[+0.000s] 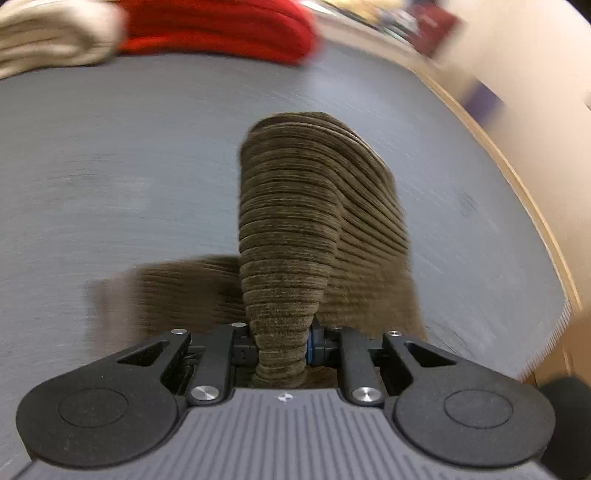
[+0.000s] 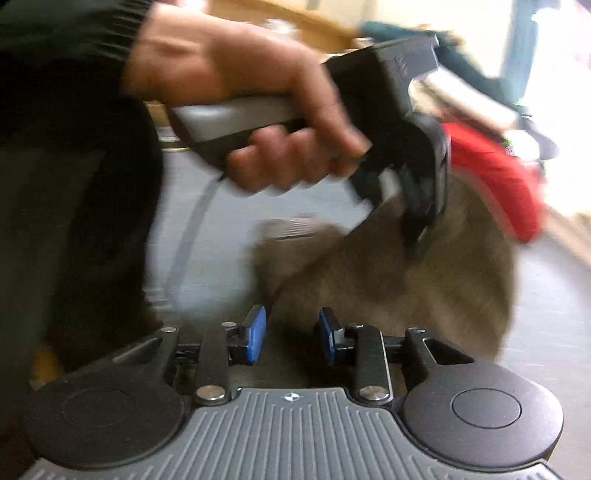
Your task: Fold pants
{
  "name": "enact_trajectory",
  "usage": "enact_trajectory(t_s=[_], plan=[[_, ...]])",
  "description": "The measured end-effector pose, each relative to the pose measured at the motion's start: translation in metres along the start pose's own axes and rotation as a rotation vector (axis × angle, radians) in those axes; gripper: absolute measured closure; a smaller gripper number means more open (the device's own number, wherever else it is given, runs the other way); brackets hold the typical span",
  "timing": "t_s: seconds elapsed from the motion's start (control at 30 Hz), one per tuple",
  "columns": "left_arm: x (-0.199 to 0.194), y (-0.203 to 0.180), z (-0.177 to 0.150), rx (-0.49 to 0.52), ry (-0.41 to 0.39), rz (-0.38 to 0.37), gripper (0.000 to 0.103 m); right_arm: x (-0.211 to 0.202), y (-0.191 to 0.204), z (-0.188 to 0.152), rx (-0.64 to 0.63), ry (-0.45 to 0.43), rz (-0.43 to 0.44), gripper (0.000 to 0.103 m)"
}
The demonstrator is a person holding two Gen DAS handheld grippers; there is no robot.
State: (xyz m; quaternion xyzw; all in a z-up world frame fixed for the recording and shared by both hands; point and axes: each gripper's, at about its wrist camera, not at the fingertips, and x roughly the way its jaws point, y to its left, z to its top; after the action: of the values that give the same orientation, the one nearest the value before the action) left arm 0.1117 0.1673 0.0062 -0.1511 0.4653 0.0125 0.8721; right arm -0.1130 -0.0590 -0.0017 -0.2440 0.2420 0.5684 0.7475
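Note:
The brown ribbed pants (image 1: 295,206) are bunched between the fingers of my left gripper (image 1: 282,345), which is shut on them and holds a fold of cloth up over the grey table (image 1: 110,166). More of the pants trails down to the left and right below. In the right wrist view my right gripper (image 2: 291,338) is open, its blue pads (image 2: 256,334) apart and empty, just in front of the blurred brown pants (image 2: 424,291). The person's hand holds the left gripper (image 2: 417,206) above the cloth there.
Folded red (image 1: 221,29) and cream (image 1: 55,37) garments lie at the table's far edge. The wooden table rim (image 1: 517,184) curves along the right. The red garment also shows in the right wrist view (image 2: 498,181). The person's dark sleeve (image 2: 74,147) fills the left.

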Motion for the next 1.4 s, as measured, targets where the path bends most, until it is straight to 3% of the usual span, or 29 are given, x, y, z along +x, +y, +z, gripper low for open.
enact_trajectory(t_s=[0.07,0.13,0.17,0.2,0.27,0.37,0.47,0.57,0.7,0.83,0.9,1.03,1.13,1.2,1.23,1.27,1.33,1.4], plan=[[-0.007,0.033,-0.001,-0.060,-0.004,0.055,0.080,-0.012,0.005,0.003,-0.013,-0.066,0.040,0.072],[-0.010,0.061,-0.005,-0.116,0.001,0.125,0.069,-0.016,-0.008,0.005,0.061,-0.089,0.038,0.072],[-0.011,0.072,-0.006,-0.145,0.003,0.153,0.056,-0.016,-0.019,0.006,0.113,-0.091,0.017,0.069],[-0.012,0.083,-0.007,-0.179,0.002,0.187,0.035,-0.014,-0.030,0.006,0.167,-0.084,-0.014,0.067],[-0.024,0.103,-0.007,-0.242,-0.056,0.241,0.024,-0.006,-0.059,0.002,0.314,-0.053,-0.076,0.050],[-0.032,0.122,-0.011,-0.344,-0.089,0.183,0.020,0.008,-0.099,-0.007,0.561,0.002,-0.115,0.042],[-0.014,0.119,-0.016,-0.385,-0.005,0.135,0.016,0.021,-0.122,-0.015,0.748,-0.007,-0.094,0.041],[0.004,0.114,-0.020,-0.342,0.084,0.116,0.015,0.037,-0.135,-0.012,0.848,-0.012,-0.072,0.028],[0.016,0.112,-0.024,-0.258,0.137,0.098,0.002,0.068,-0.157,-0.001,0.878,0.042,-0.101,0.027],[0.046,0.115,-0.023,-0.224,0.204,0.099,0.002,0.112,-0.170,0.000,0.916,0.167,-0.079,0.024],[0.062,0.119,-0.024,-0.211,0.240,0.061,0.002,0.128,-0.178,-0.005,0.970,0.219,-0.079,0.019],[0.087,0.131,-0.026,-0.244,0.273,-0.031,0.001,0.148,-0.192,-0.018,1.030,0.285,-0.076,0.016],[0.096,0.135,-0.026,-0.260,0.270,-0.054,0.001,0.149,-0.199,-0.024,1.042,0.288,-0.072,0.016],[0.095,0.132,-0.027,-0.258,0.258,-0.052,0.003,0.153,-0.203,-0.030,1.083,0.289,-0.048,0.020],[0.095,0.129,-0.027,-0.252,0.253,-0.052,0.005,0.154,-0.204,-0.031,1.090,0.282,-0.041,0.027],[0.094,0.128,-0.027,-0.251,0.246,-0.058,0.013,0.153,-0.203,-0.029,1.083,0.270,-0.027,0.041],[0.093,0.122,-0.023,-0.248,0.241,-0.060,0.022,0.147,-0.204,-0.021,1.045,0.239,-0.017,0.055],[0.082,0.106,-0.021,-0.175,0.228,-0.056,0.036,0.134,-0.212,-0.017,1.043,0.184,0.008,0.064]])
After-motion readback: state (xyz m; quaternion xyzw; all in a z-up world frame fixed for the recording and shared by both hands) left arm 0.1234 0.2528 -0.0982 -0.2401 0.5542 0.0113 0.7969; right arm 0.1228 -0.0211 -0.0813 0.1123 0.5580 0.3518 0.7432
